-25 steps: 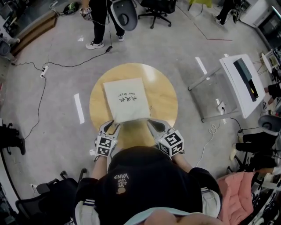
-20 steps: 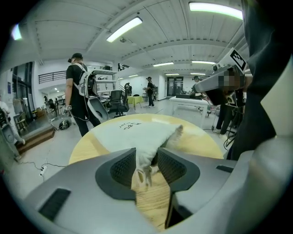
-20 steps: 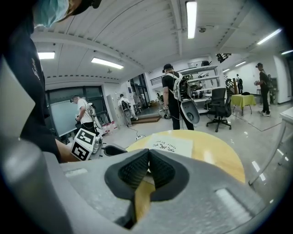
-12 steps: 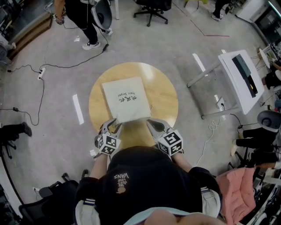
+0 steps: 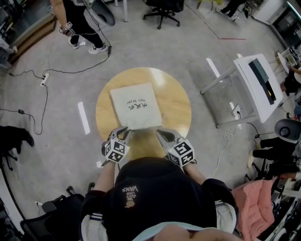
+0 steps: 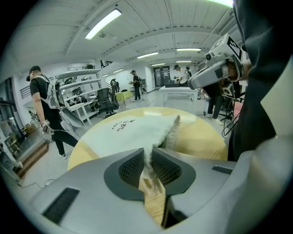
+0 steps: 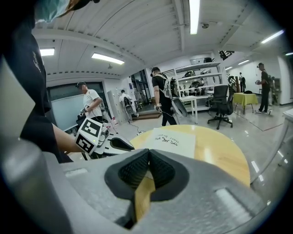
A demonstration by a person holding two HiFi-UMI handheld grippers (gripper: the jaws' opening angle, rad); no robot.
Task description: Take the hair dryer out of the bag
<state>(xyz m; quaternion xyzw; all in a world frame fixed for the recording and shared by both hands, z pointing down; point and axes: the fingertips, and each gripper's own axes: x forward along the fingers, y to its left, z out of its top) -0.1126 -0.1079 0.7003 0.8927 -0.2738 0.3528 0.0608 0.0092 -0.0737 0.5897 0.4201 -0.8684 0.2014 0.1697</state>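
Now we had the left gripper [image 5: 123, 132], jaws just closing, clamped on the near left corner of the bag [image 5: 136, 106]; right gripper [image 5: 160, 134] pinched together, empty, near its right corner.

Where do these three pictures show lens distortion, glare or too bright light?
Head view: fisheye bending toward the edges; lamp reflections streak the floor and lighten the table; the bag is sharp. Left gripper view: dark rounded corners and a bright ceiling lamp. Right gripper view: the same dark corners; the strip light is blown out.
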